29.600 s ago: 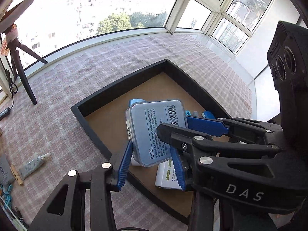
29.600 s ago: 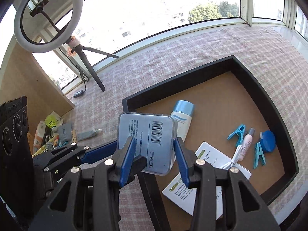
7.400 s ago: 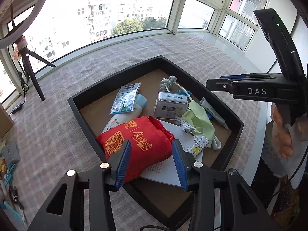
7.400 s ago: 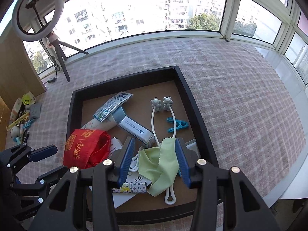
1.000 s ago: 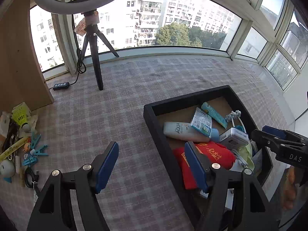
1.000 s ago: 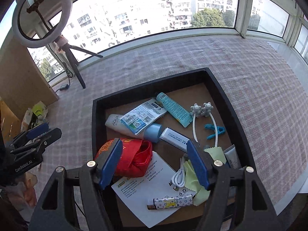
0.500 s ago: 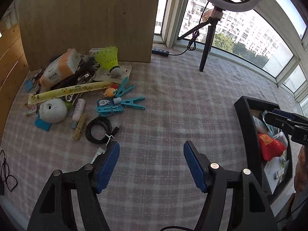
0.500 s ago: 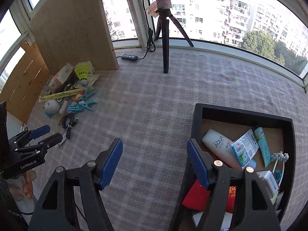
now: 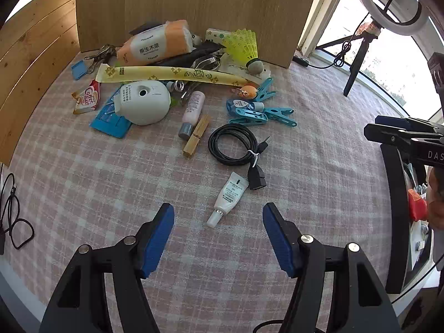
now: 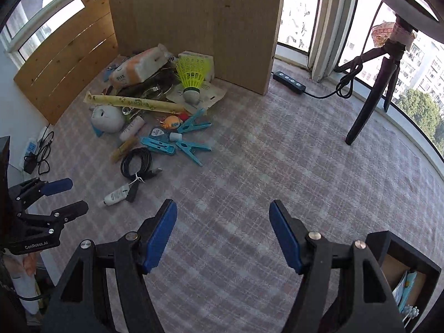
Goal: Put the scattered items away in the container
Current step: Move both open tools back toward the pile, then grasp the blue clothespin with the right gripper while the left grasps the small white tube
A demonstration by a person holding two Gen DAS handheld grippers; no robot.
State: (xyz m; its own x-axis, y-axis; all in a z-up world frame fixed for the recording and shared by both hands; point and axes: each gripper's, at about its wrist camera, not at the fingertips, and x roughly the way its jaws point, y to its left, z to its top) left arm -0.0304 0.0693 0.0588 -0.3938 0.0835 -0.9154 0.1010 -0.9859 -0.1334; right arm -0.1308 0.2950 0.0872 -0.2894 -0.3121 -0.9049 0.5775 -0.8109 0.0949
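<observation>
My left gripper point(image 9: 218, 231) is open and empty, low over the checked cloth, with a small white tube point(image 9: 229, 197) lying just ahead between its fingers. Beyond it lie a coiled black cable point(image 9: 233, 144), blue clothespins point(image 9: 263, 112), a wooden peg point(image 9: 196, 136), a pink bottle point(image 9: 191, 112) and a white rounded device point(image 9: 144, 102). My right gripper point(image 10: 223, 231) is open and empty over bare cloth; the tube point(image 10: 116, 194) lies to its left. The black tray point(image 10: 410, 258) sits at its lower right and shows in the left wrist view point(image 9: 394, 222).
A pile against the wooden board point(image 9: 194, 14) holds a tissue pack point(image 9: 155, 43), a yellow shuttlecock point(image 9: 245, 45) and a long yellow sachet point(image 9: 169, 73). A tripod point(image 10: 371, 88) and a power strip point(image 10: 288, 83) stand by the window. A black cord point(image 9: 14, 213) lies at the left edge.
Both grippers have swung away from the tray toward the pile of loose items. The left one has come down closer to the cloth, and the white tube now lies just ahead of it.
</observation>
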